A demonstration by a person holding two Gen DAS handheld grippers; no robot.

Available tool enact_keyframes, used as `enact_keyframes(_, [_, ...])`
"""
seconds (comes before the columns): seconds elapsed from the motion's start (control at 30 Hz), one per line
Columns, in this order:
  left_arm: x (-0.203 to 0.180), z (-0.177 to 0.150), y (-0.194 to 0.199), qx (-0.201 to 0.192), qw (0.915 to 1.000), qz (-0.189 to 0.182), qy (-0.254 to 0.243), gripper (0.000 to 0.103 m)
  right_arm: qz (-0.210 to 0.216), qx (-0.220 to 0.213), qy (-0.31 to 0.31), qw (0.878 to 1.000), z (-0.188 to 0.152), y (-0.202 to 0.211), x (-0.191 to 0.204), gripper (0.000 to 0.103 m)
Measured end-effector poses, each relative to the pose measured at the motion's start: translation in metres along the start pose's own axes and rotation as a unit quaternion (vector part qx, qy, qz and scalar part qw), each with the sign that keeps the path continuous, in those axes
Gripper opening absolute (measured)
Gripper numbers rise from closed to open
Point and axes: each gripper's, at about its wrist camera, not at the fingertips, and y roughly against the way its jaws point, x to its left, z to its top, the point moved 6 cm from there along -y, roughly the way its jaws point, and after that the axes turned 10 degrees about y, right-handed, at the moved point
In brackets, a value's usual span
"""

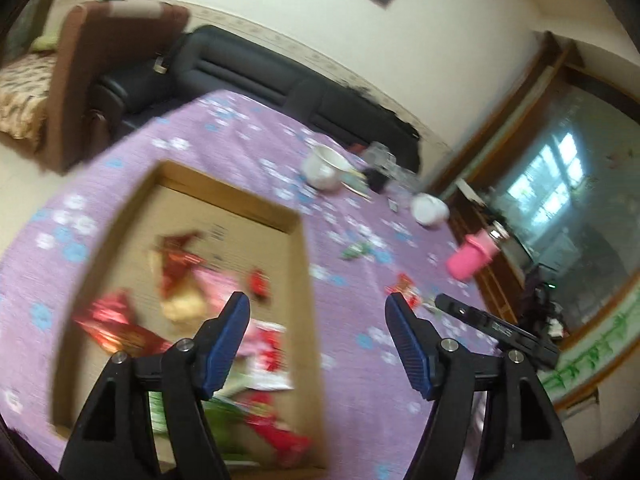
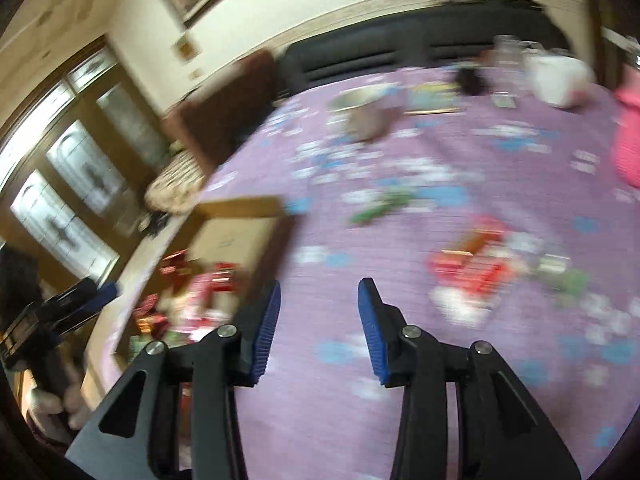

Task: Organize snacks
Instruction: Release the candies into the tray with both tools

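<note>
Purple flowered tablecloth [image 2: 400, 360] carries a shallow cardboard box [image 1: 304, 264] of snack packets; both the left gripper [image 1: 316, 336] and right gripper [image 2: 319, 328] gape empty, and blurred views suggest loose red packets [image 2: 472, 268] could be mis-grabbed.

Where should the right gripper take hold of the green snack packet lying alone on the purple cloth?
Probably across the narrow middle of the green packet, coming from above: it lies flat and elongated on the cloth, nothing touching it. The right gripper is open; blur hides detail.

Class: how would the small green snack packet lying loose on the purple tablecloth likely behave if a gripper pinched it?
The green snack packet looks flat and thin, so probably light and floppy. Lying flush on the purple tablecloth, it may slide rather than lift. Blur hides detail.
</note>
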Motion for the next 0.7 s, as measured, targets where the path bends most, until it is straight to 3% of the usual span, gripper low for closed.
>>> enact_keyframes(0.1, [-0.023, -0.019, -0.019, 0.032, 0.9992, -0.017, -0.016, 0.07, -0.053, 0.006, -0.032, 0.998, -0.015, 0.02, -0.055, 0.044])
enact_keyframes(0.3, [-0.057, -0.052, -0.051, 0.079, 0.9952, -0.012, -0.056, 0.07, -0.061, 0.019, -0.08, 0.995, -0.029, 0.015, -0.103, 0.044])
enact_keyframes(0.5, [-0.077, -0.046, -0.061, 0.076, 0.9939, 0.011, -0.079, 0.07, -0.063, 0.038, -0.068, 0.995, -0.012, -0.035, -0.09, 0.044])
enact_keyframes(0.53, [-0.08, -0.043, -0.063, 0.073, 0.9934, 0.017, -0.087, 0.07, -0.072, 0.041, -0.058, 0.995, -0.01, -0.041, -0.087, 0.044])
enact_keyframes(0.6, [-0.089, -0.038, -0.074, 0.071, 0.9913, 0.028, -0.108, 0.07, -0.131, 0.068, -0.039, 0.988, -0.007, -0.062, -0.088, 0.043])
enact_keyframes(0.67, [-0.092, -0.035, -0.086, 0.077, 0.9902, 0.035, -0.111, 0.07, -0.148, 0.065, -0.025, 0.986, -0.007, -0.065, -0.089, 0.042])
enact_keyframes(0.7, [-0.093, -0.035, -0.094, 0.084, 0.9896, 0.033, -0.112, 0.07, -0.155, 0.066, -0.014, 0.986, -0.009, -0.064, -0.087, 0.031])
